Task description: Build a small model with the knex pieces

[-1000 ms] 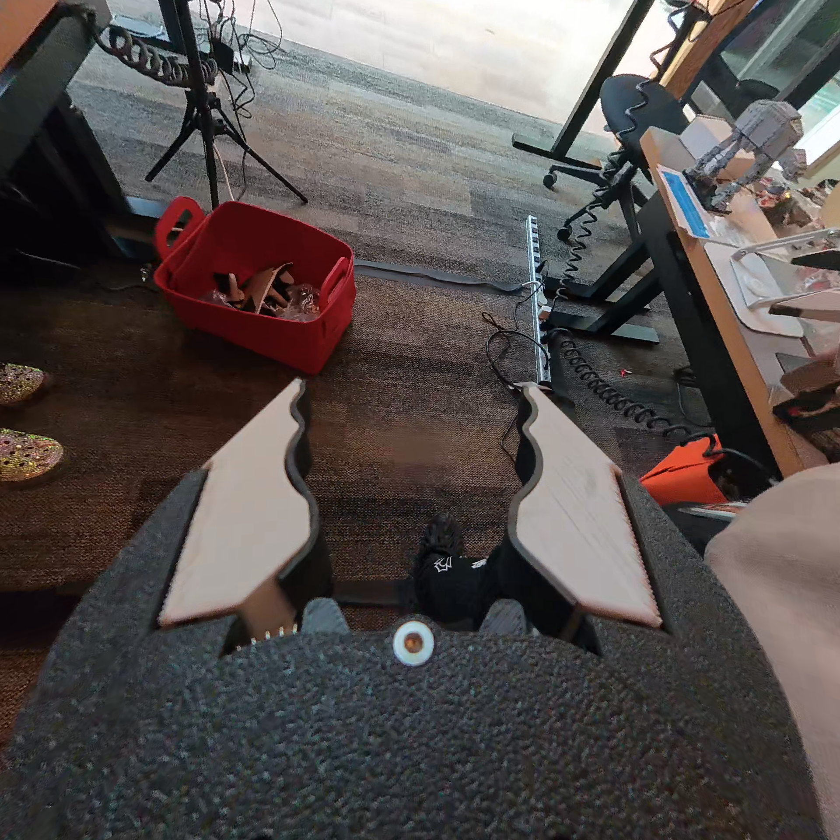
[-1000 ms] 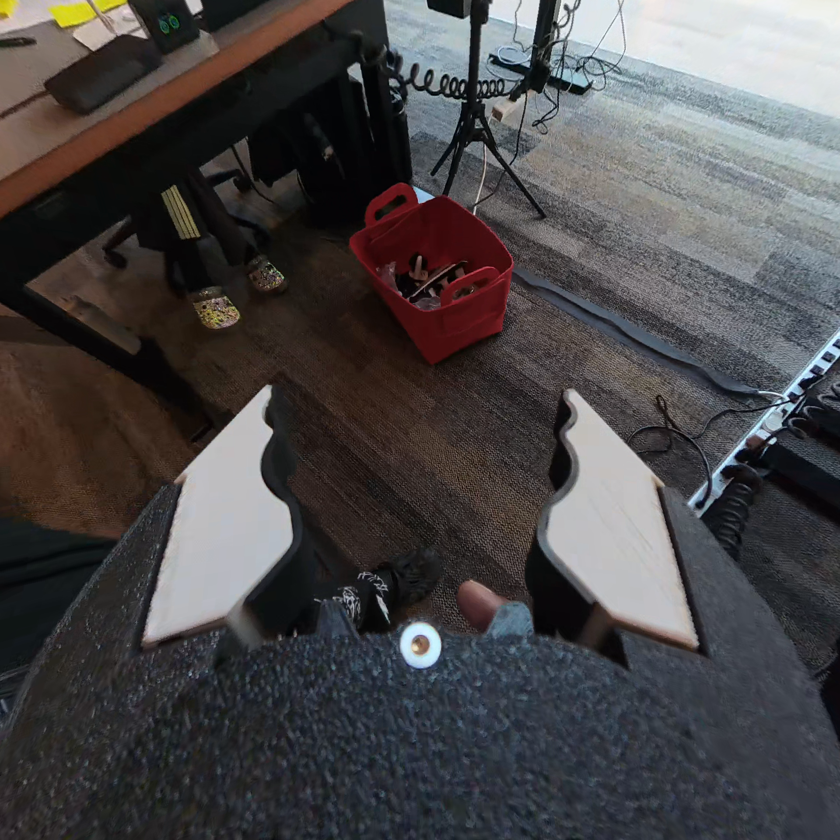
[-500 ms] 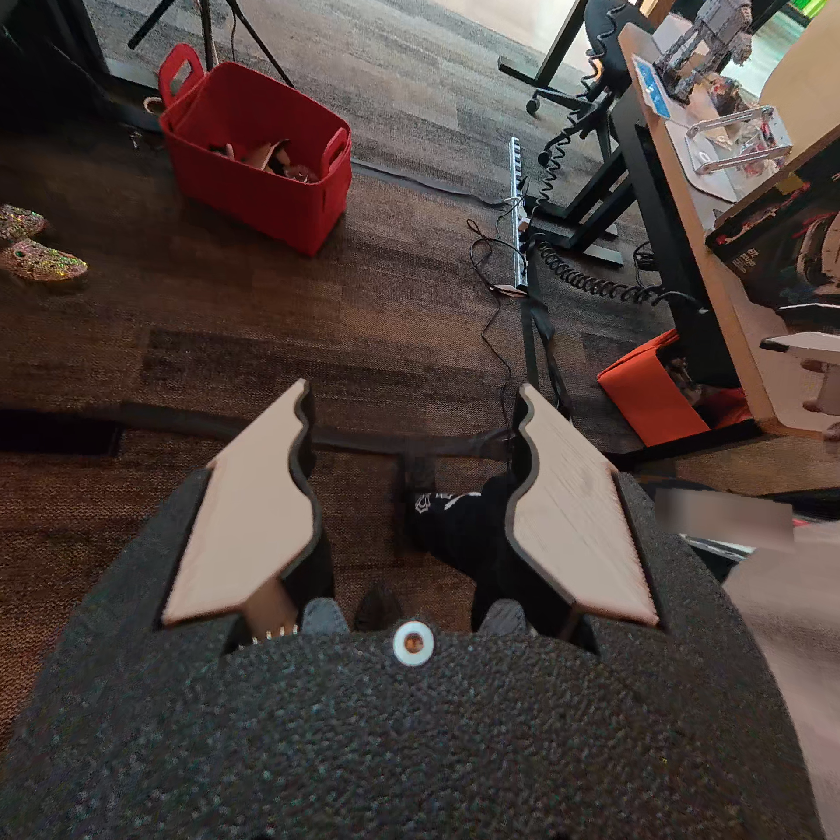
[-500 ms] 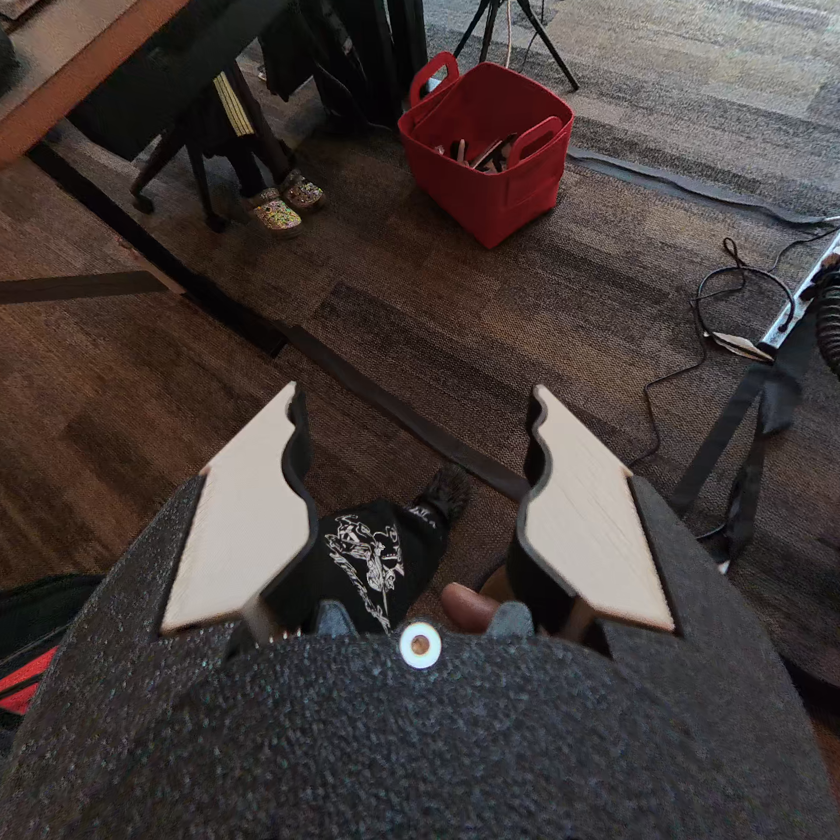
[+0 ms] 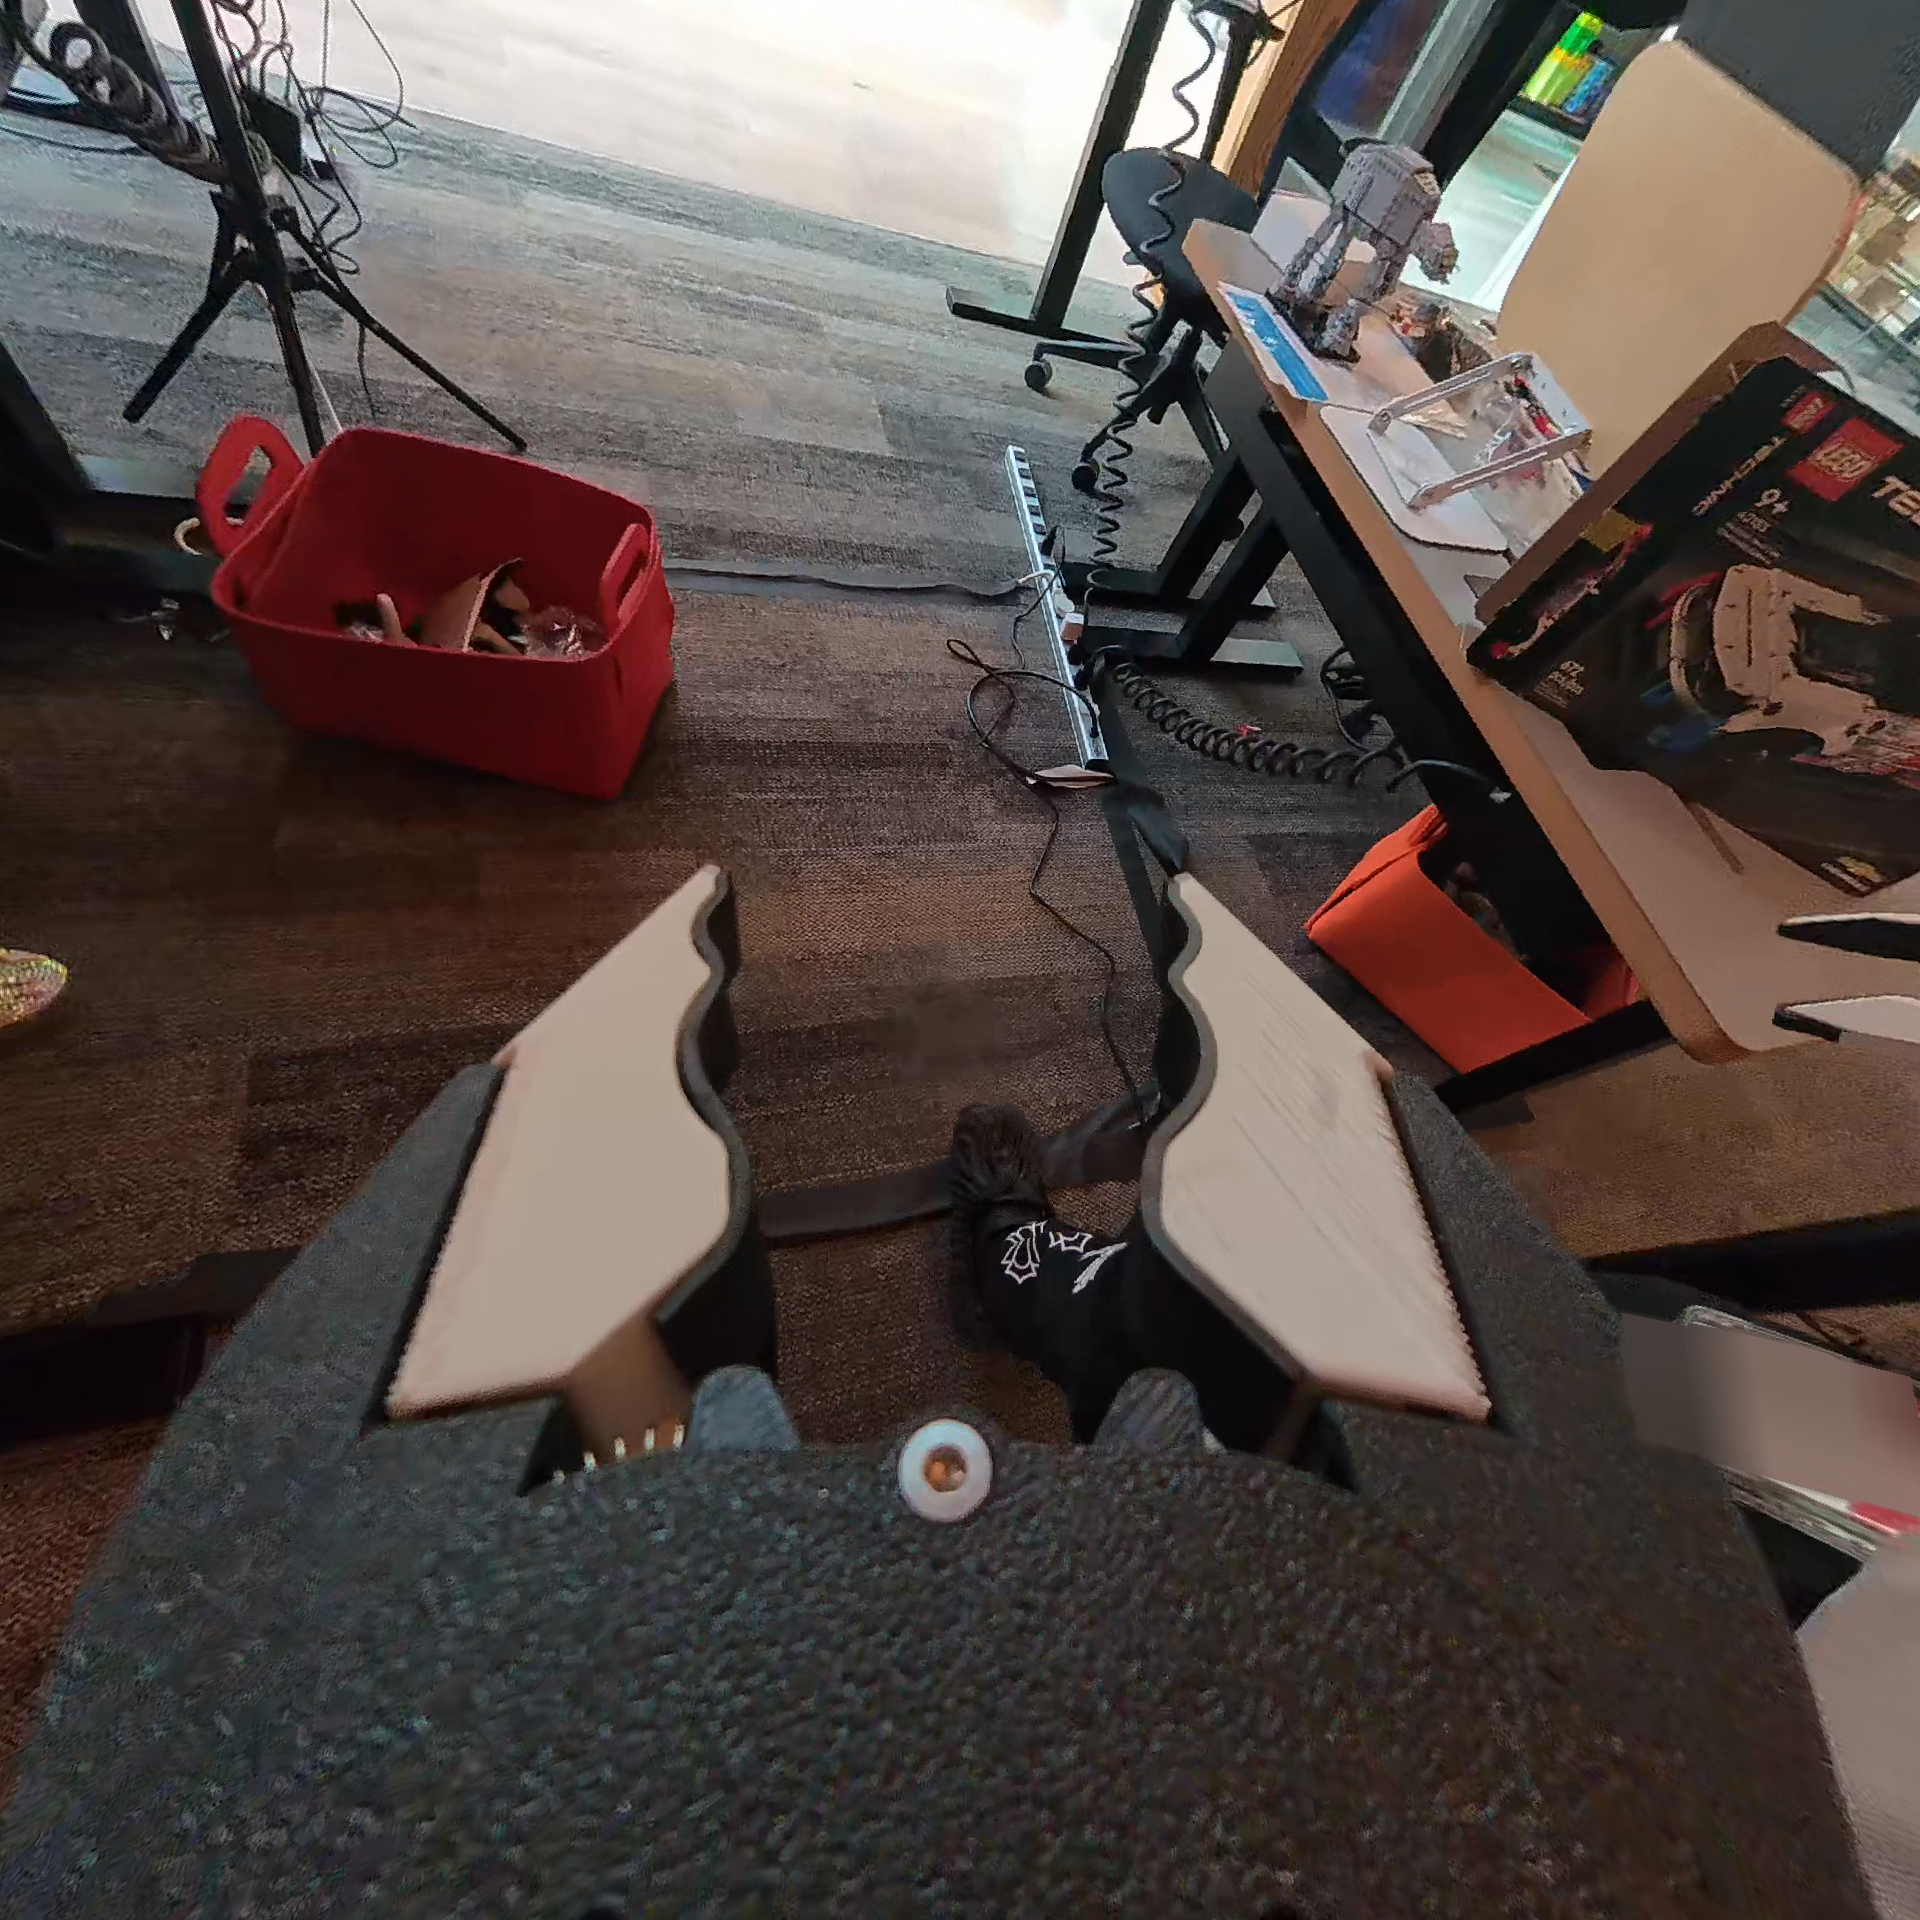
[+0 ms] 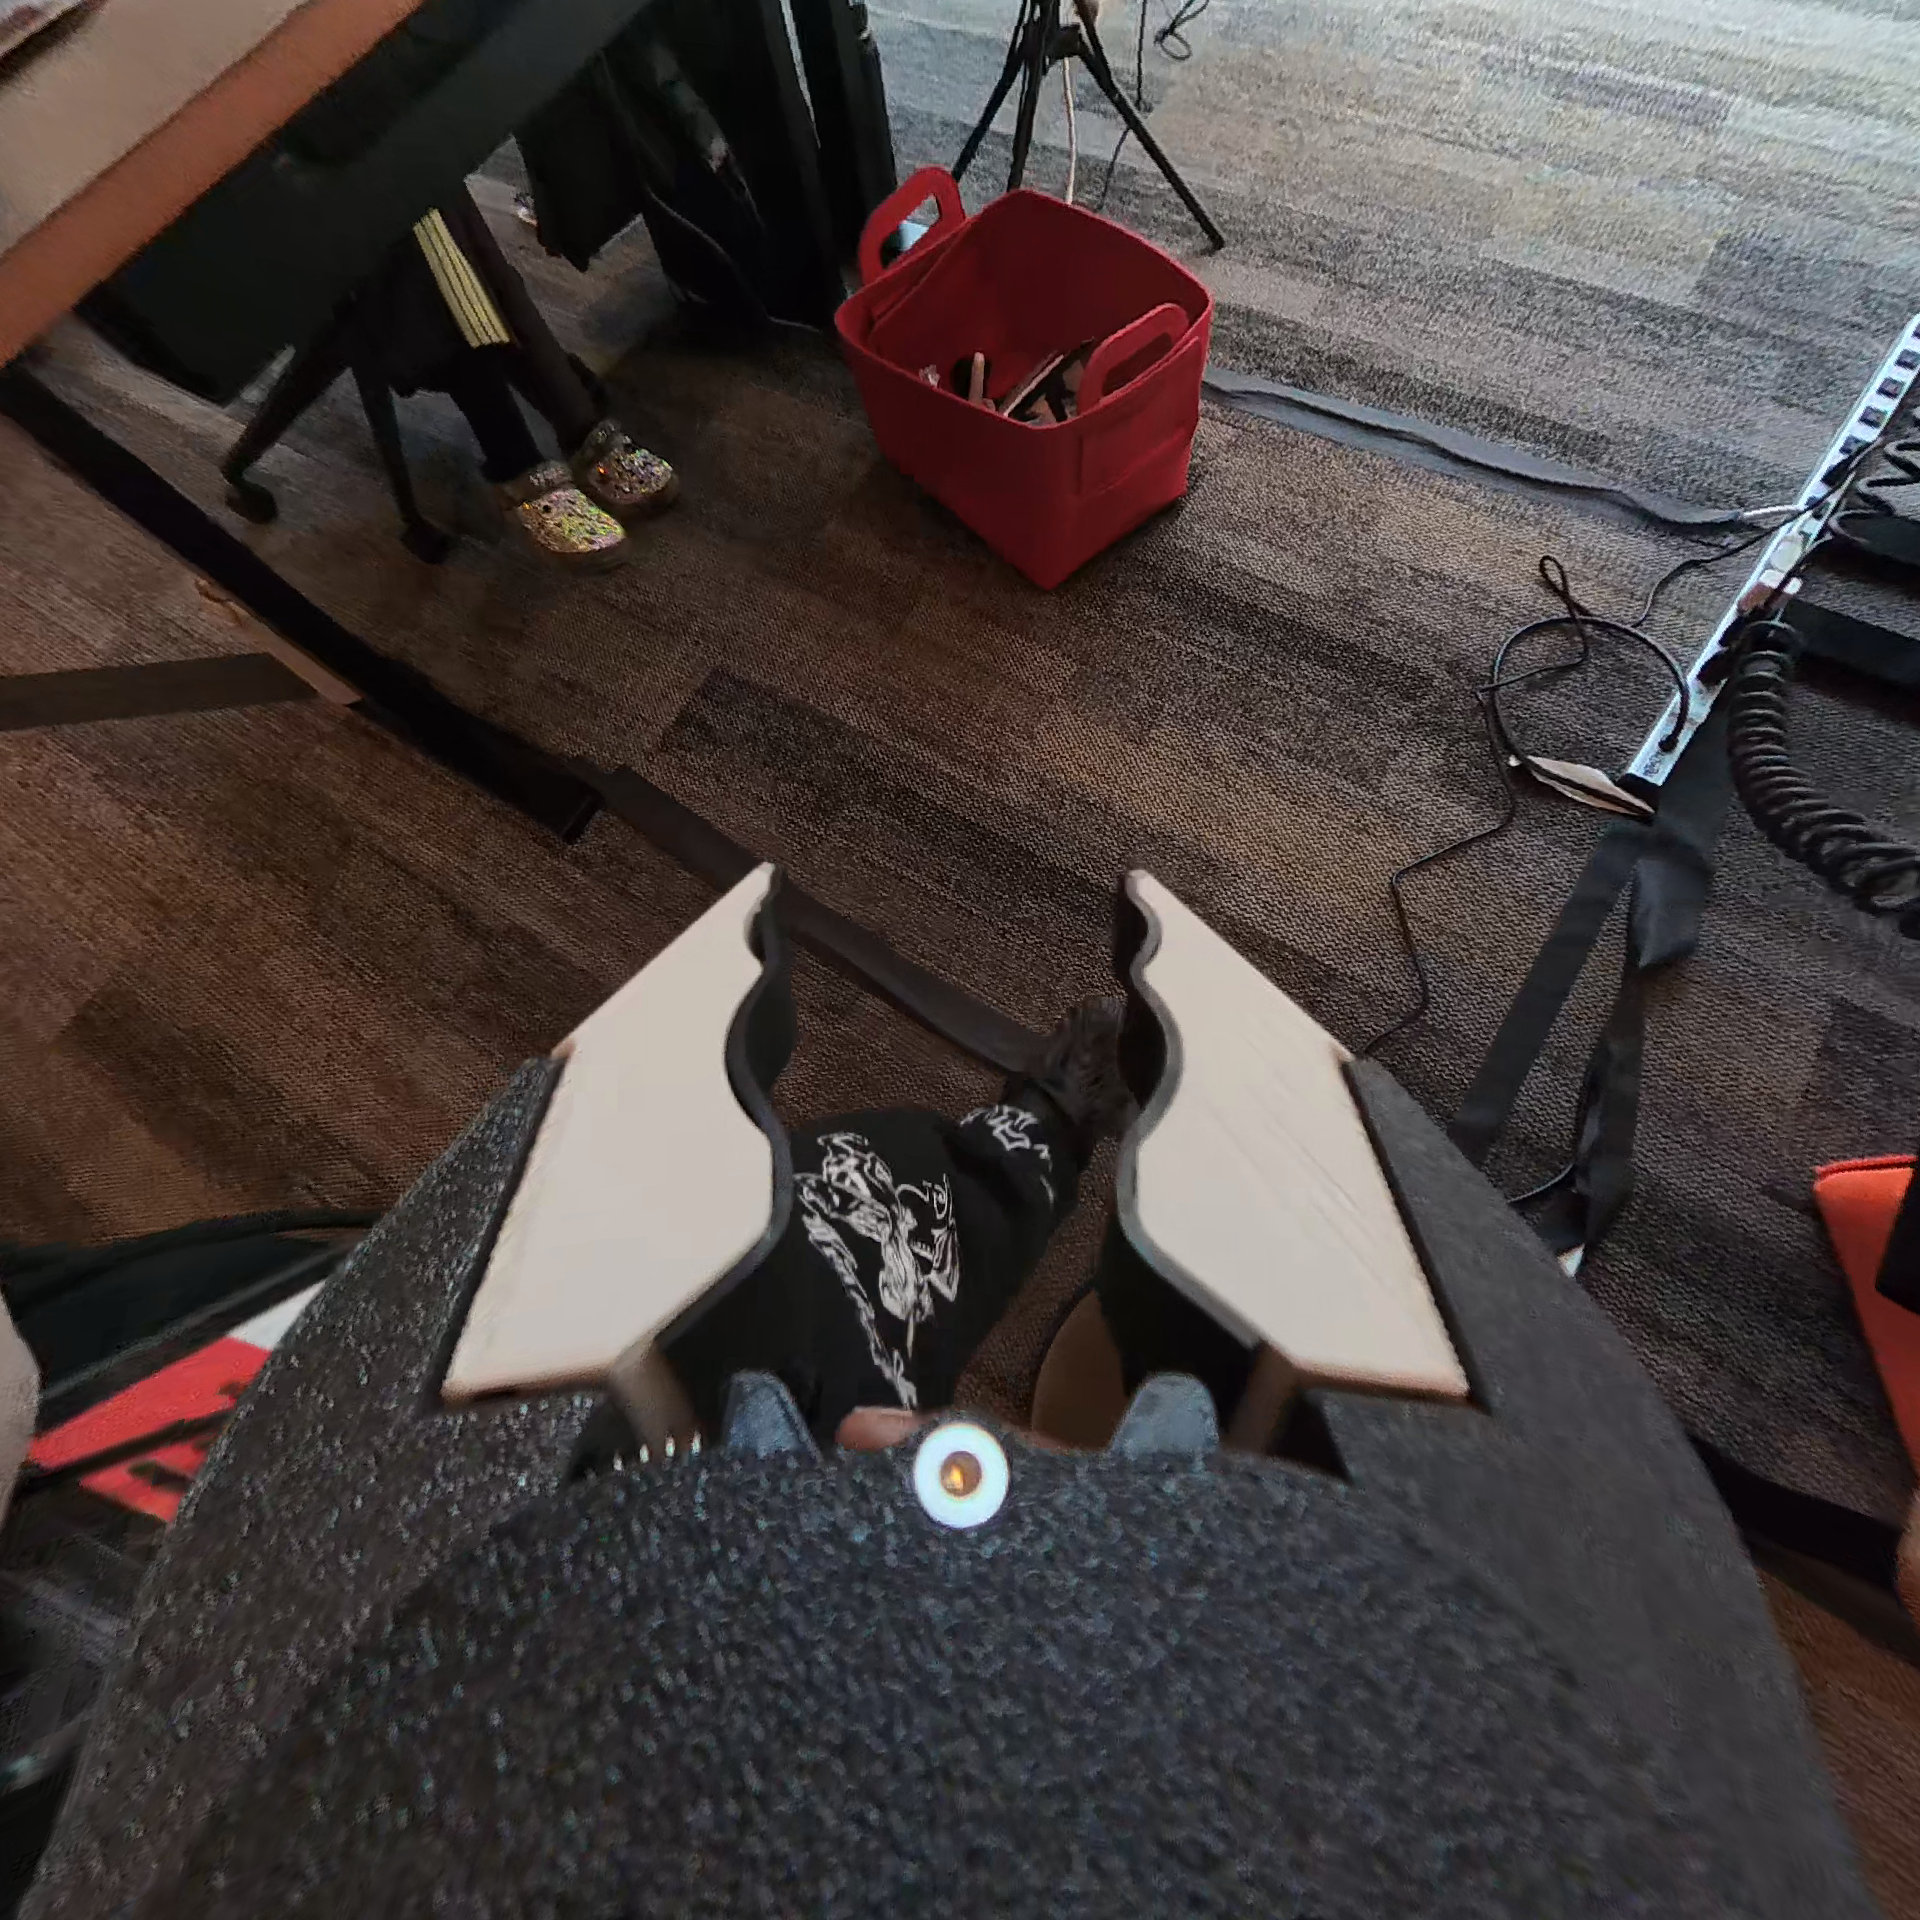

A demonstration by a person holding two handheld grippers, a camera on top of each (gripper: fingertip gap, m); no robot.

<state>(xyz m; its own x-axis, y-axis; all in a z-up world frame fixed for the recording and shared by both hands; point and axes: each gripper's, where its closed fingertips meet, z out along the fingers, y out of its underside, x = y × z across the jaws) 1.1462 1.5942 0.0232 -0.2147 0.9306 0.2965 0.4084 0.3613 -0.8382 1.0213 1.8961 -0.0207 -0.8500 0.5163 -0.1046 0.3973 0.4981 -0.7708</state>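
Ahead and to the left of the left jaws, a red bin with two handles sits on the carpet, holding loose scraps. A tripod stands just behind it. Ahead of the same jaws, a white power strip lies along the floor beside a coiled black cable. To the right, an orange bag sits under a desk bearing a grey walker model and a printed box. Left of the right jaws, glittery shoes rest under another desk.
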